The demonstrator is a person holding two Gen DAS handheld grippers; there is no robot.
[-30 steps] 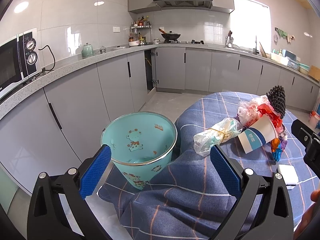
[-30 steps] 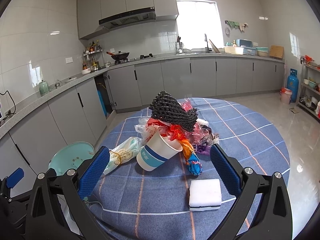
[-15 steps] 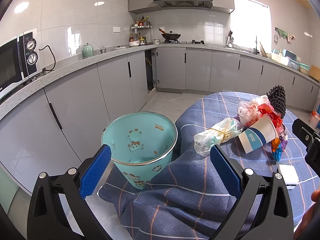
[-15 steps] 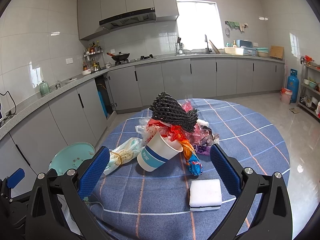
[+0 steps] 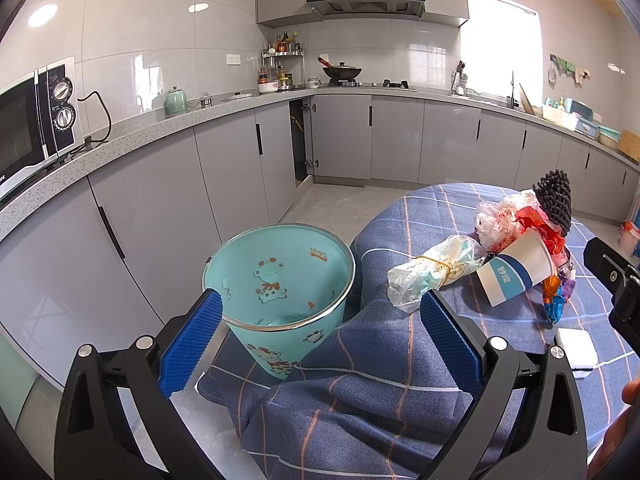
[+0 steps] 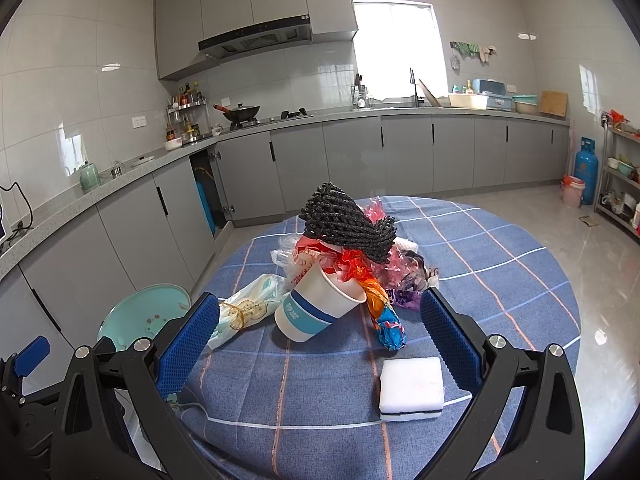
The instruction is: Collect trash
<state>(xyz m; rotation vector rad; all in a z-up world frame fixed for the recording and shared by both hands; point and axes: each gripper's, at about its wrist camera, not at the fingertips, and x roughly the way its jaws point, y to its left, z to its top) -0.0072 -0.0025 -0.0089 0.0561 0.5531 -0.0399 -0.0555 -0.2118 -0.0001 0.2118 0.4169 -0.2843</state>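
Observation:
A pile of trash lies on the round table with the blue checked cloth: a white and blue paper cup on its side, a tied clear plastic bag, crumpled red and pink wrappers, a black knitted piece and a white sponge. A teal bin stands on the floor left of the table. My left gripper is open and empty over the bin's near rim and the cloth edge. My right gripper is open and empty, just short of the cup.
Grey kitchen cabinets and a countertop run along the left and back walls. A microwave sits at the left. A blue gas cylinder and a shelf rack stand at the far right.

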